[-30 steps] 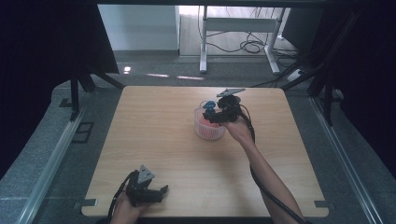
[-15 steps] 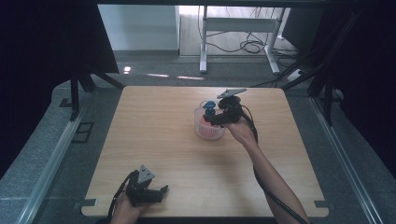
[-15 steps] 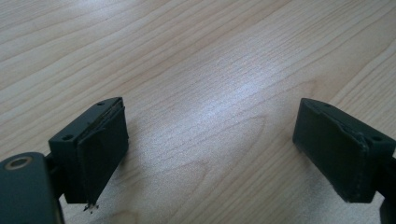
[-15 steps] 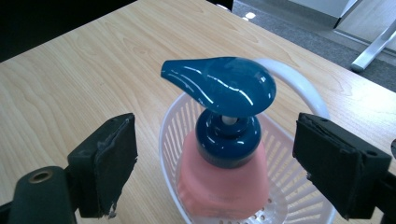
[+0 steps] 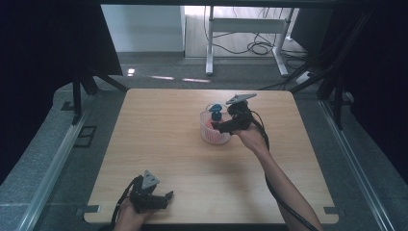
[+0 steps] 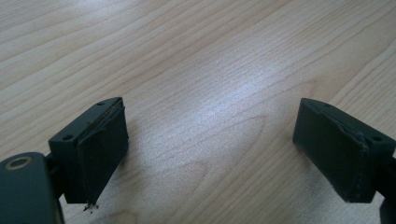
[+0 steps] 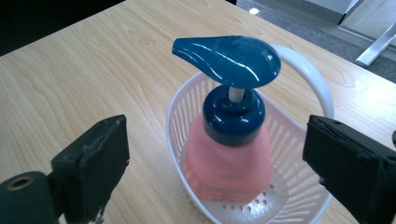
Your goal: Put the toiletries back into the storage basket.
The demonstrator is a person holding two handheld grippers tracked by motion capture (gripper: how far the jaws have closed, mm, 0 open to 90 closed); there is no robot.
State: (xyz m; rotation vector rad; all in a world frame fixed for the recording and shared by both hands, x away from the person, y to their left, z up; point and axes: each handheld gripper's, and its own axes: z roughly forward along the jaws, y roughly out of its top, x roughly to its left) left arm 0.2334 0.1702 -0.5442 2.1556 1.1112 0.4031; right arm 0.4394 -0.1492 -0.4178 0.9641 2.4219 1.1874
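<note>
While the pink soap bottle with the dark blue pump head [image 7: 229,140] stands upright inside the white perforated plastic basket [image 7: 299,140] at the far middle of the pale wooden surface [image 5: 159,144], the right gripper [image 5: 222,126] is seen just to the right of the basket, its jaws spread wide on either side of the bottle with nothing pressed between the pads. The step in hand is judged to be the release after the bottle was set into the basket. A clean withdrawal, up and away, is called for next, so that neither the pump head nor the white looped handle [image 7: 308,74] is caught and the light basket is not tipped. The left gripper [image 5: 159,199] is held released at the near left edge, nothing between its jaws. Compared with the earlier frame, the right jaws have just been opening around the bottle; basket, bottle and both hands are otherwise placed as before.
</note>
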